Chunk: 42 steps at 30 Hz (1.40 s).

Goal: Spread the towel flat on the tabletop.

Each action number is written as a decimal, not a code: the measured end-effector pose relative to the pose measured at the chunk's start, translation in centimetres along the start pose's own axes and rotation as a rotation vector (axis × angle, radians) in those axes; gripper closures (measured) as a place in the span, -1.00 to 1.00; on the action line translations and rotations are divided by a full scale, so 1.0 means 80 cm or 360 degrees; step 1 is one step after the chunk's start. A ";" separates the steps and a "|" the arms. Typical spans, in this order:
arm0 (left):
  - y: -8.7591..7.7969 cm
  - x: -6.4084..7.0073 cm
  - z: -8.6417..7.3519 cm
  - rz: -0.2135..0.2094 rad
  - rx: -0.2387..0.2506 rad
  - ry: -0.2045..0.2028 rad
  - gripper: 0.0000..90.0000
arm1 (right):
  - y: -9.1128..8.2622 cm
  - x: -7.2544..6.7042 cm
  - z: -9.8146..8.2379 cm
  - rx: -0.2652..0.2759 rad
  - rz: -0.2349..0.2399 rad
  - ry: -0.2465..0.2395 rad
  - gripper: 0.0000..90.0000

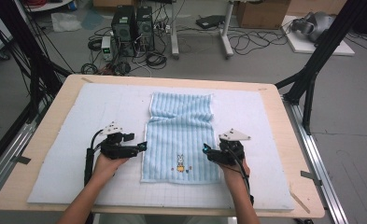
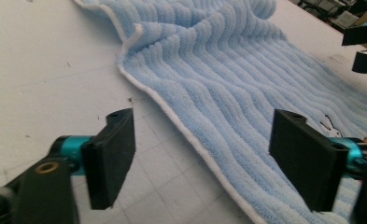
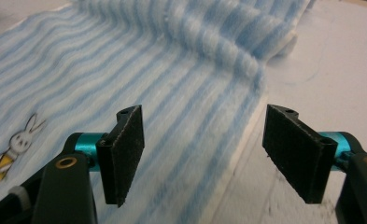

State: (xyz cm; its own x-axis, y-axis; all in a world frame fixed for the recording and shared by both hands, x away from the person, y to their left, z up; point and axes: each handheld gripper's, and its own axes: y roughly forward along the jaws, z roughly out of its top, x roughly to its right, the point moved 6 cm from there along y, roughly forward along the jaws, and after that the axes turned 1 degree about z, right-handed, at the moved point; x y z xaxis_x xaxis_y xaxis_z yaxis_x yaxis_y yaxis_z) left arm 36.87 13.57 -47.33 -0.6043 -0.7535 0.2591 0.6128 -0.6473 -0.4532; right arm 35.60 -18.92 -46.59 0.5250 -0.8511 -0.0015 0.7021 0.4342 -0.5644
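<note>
Left gripper (image 1: 143, 146): jaws stand wide apart, nothing clamped. In the left gripper view they straddle the white-piped left edge of the towel (image 2: 237, 88), one jaw over the bare mat, the other over the blue pile; the pads press on nothing (whether a tip brushes the cloth I cannot tell).

Right gripper (image 1: 205, 149): jaws likewise spread, empty. In the right gripper view (image 3: 200, 156) they frame the towel's right edge, one jaw above the striped cloth, the other above the white mat (image 3: 321, 60).

Towel (image 1: 181, 135): light blue, ribbed, lying on the mat (image 1: 74, 140) at the middle of the table (image 1: 45, 126). Long axis runs away from the person, toward the table's far edge; the ribs run the same way. The far part is doubled over onto the rest, with a raised fold line crossing the width. The small rabbit picture (image 1: 180, 162) sits near the near hem, upright as the person sees it.

Grippers flank the near half, tips pointing inward at each other.
</note>
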 end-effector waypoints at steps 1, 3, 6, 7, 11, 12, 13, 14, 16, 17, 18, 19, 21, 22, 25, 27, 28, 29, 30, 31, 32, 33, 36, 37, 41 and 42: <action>0.000 0.001 -0.001 0.0003 0.0001 0.0003 -0.55 | -0.003 0.001 -0.004 -0.0008 0.0010 0.0006 -0.40; -0.001 0.004 -0.006 0.0006 -0.0016 0.0012 -0.55 | -0.007 0.002 -0.012 -0.0008 0.0037 0.0017 -0.45; 0.003 0.008 -0.012 0.0012 -0.0068 0.0027 -0.50 | -0.014 0.004 -0.022 -0.0002 0.0053 0.0040 -0.52; 0.003 0.010 -0.012 0.0001 -0.0078 0.0035 -0.43 | -0.015 0.005 -0.024 0.0000 0.0058 0.0048 -0.52; 0.009 0.021 -0.016 -0.0040 -0.0150 0.0045 -0.21 | -0.021 0.005 -0.029 0.0018 0.0059 0.0046 -0.52; 0.011 0.024 -0.018 -0.0030 -0.0184 0.0082 -0.15 | -0.022 0.004 -0.030 0.0008 0.0058 0.0056 -0.51; 0.011 0.026 -0.018 -0.0031 -0.0186 0.0090 -0.06 | -0.022 0.004 -0.031 0.0004 0.0065 0.0052 -0.51; 0.012 0.028 -0.019 -0.0031 -0.0197 0.0106 0.01 | -0.022 0.004 -0.032 0.0003 0.0061 0.0048 -0.51; 0.015 0.033 -0.021 -0.0020 -0.0228 0.0174 0.14 | -0.022 0.003 -0.033 0.0006 0.0066 0.0061 -0.51; 0.016 0.035 -0.022 -0.0007 -0.0243 0.0203 0.18 | -0.022 0.002 -0.034 0.0004 0.0073 0.0066 -0.51; 0.017 0.035 -0.022 0.0003 -0.0254 0.0228 0.21 | -0.021 0.002 -0.034 0.0002 0.0074 0.0056 -0.51; 0.017 0.036 -0.023 0.0022 -0.0259 0.0251 0.24 | -0.021 0.001 -0.034 -0.0002 0.0075 0.0051 -0.51; 0.017 0.037 -0.023 0.0064 -0.0262 0.0267 0.33 | -0.022 0.000 -0.034 -0.0005 0.0078 0.0051 -0.50; 0.017 0.037 -0.023 0.0085 -0.0264 0.0277 0.38 | -0.022 0.000 -0.034 -0.0005 0.0082 0.0054 -0.50; 0.018 0.038 -0.023 0.0087 -0.0262 0.0291 0.65 | -0.022 -0.003 -0.032 -0.0002 0.0091 0.0045 -0.49; 0.018 0.041 -0.024 0.0075 -0.0269 0.0333 0.88 | -0.021 -0.004 -0.032 -0.0010 0.0098 0.0039 -0.49; 0.018 0.042 -0.024 0.0076 -0.0269 0.0342 0.91 | -0.021 -0.005 -0.032 -0.0013 0.0099 0.0038 -0.48; 0.017 0.041 -0.024 0.0073 -0.0269 0.0329 0.92 | -0.021 -0.005 -0.033 -0.0017 0.0101 0.0031 -0.46; 0.017 0.040 -0.024 0.0066 -0.0267 0.0310 0.92 | -0.020 -0.005 -0.033 -0.0018 0.0102 0.0029 -0.46; 0.016 0.039 -0.024 0.0055 -0.0263 0.0284 0.92 | -0.020 -0.005 -0.034 -0.0026 0.0102 0.0030 -0.46; 0.014 0.038 -0.024 0.0048 -0.0258 0.0264 0.92 | -0.021 -0.005 -0.034 -0.0027 0.0105 0.0035 -0.45; 0.013 0.037 -0.024 0.0045 -0.0258 0.0254 0.92 | -0.021 -0.005 -0.035 -0.0029 0.0110 0.0038 -0.43; 0.005 0.035 -0.025 0.0026 -0.0219 0.0215 0.92 | -0.023 -0.006 -0.036 -0.0037 0.0127 0.0046 -0.37; 0.002 0.035 -0.026 0.0012 -0.0203 0.0214 0.92 | -0.023 -0.008 -0.036 -0.0037 0.0142 0.0049 -0.32; -0.007 0.035 -0.027 -0.0017 -0.0160 0.0201 0.92 | -0.024 -0.014 -0.034 -0.0041 0.0200 0.0056 -0.18; -0.009 0.034 -0.028 -0.0022 -0.0150 0.0190 0.92 | -0.025 -0.016 -0.034 -0.0037 0.0213 0.0062 -0.17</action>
State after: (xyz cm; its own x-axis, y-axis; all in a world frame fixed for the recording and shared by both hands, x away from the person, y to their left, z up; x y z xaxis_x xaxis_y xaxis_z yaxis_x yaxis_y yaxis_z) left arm 33.64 12.24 -48.17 -0.6719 -0.7219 0.1654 0.5570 -0.6397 -0.5297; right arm 32.27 -19.51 -47.70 0.5940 -0.7969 -0.1098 0.6154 0.5381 -0.5760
